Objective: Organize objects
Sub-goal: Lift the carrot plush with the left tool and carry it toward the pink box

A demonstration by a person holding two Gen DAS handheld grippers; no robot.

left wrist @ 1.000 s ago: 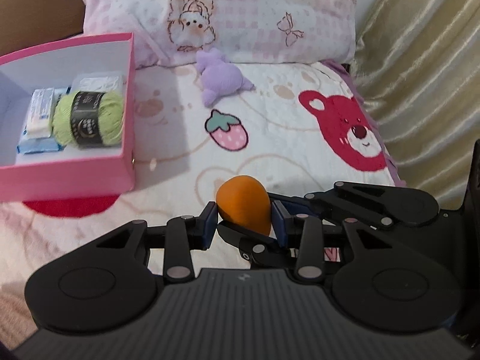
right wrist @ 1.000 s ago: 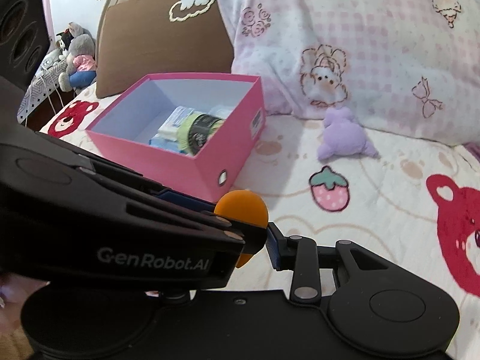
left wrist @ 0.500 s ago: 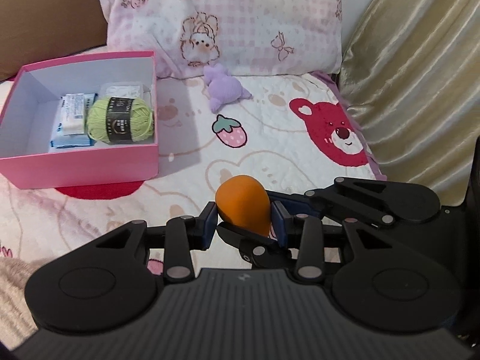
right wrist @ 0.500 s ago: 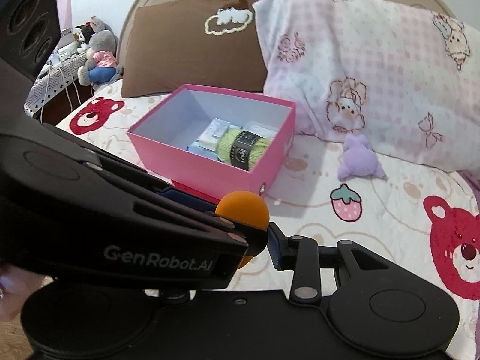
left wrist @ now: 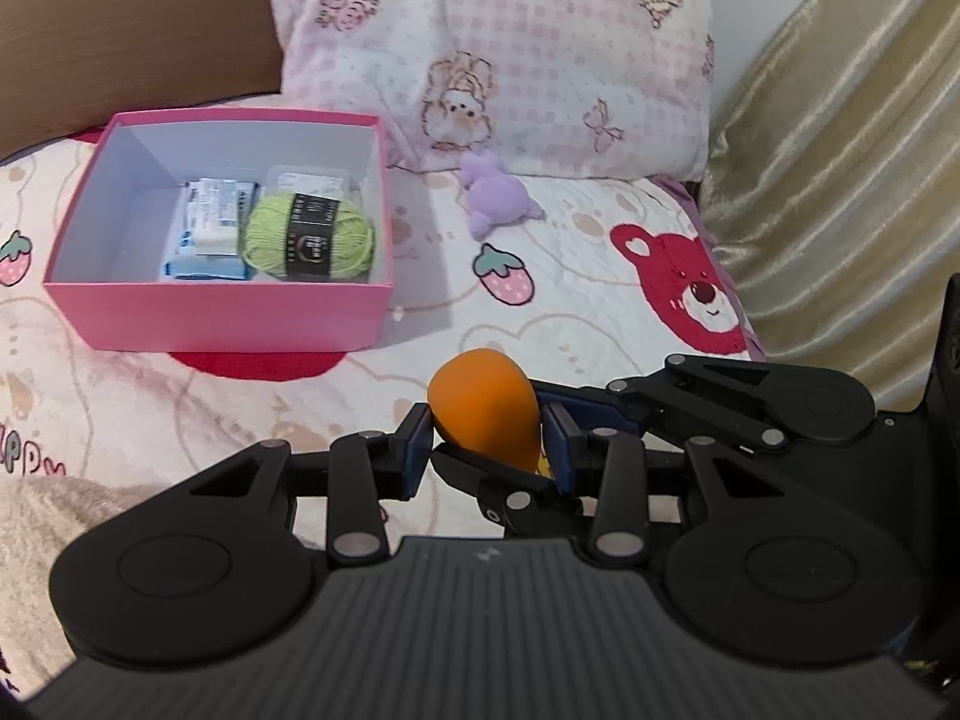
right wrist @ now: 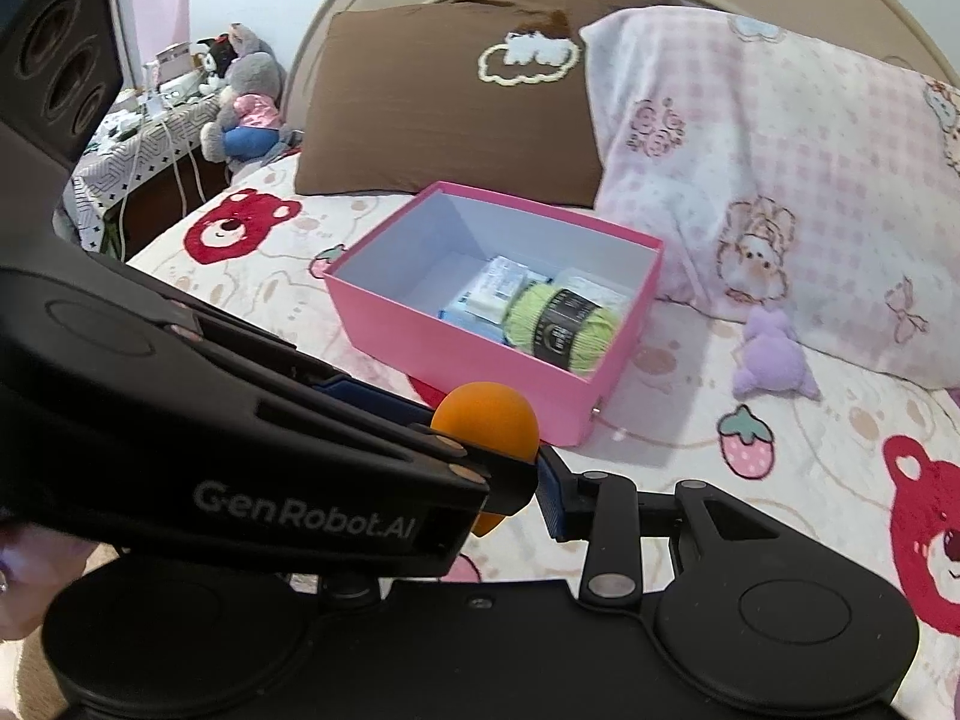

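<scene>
An orange teardrop sponge [left wrist: 483, 408] hangs above the bedspread, and my left gripper [left wrist: 489, 450] is shut on it with its blue pads on both sides. From the right, the right gripper's fingers [left wrist: 738, 396] reach in above and below the same sponge. In the right wrist view the sponge [right wrist: 486, 417] rests against the right gripper's [right wrist: 486, 480] blue pad. Its other finger is hidden behind the left gripper's body. An open pink box [left wrist: 216, 318] [right wrist: 456, 336] ahead holds green yarn [left wrist: 309, 237] [right wrist: 561, 324] and white-blue packets [left wrist: 210, 216].
A small purple plush [left wrist: 498, 198] [right wrist: 774, 354] lies on the bedspread right of the box, in front of a pink checked pillow [left wrist: 528, 42]. A brown pillow [right wrist: 444, 108] stands behind the box. A gold curtain [left wrist: 840, 180] bounds the right side. A bedside table with toys [right wrist: 180, 120] is far left.
Both grippers have risen and drawn back with the sponge between them. The box now shows from higher up, nearer the middle of both views.
</scene>
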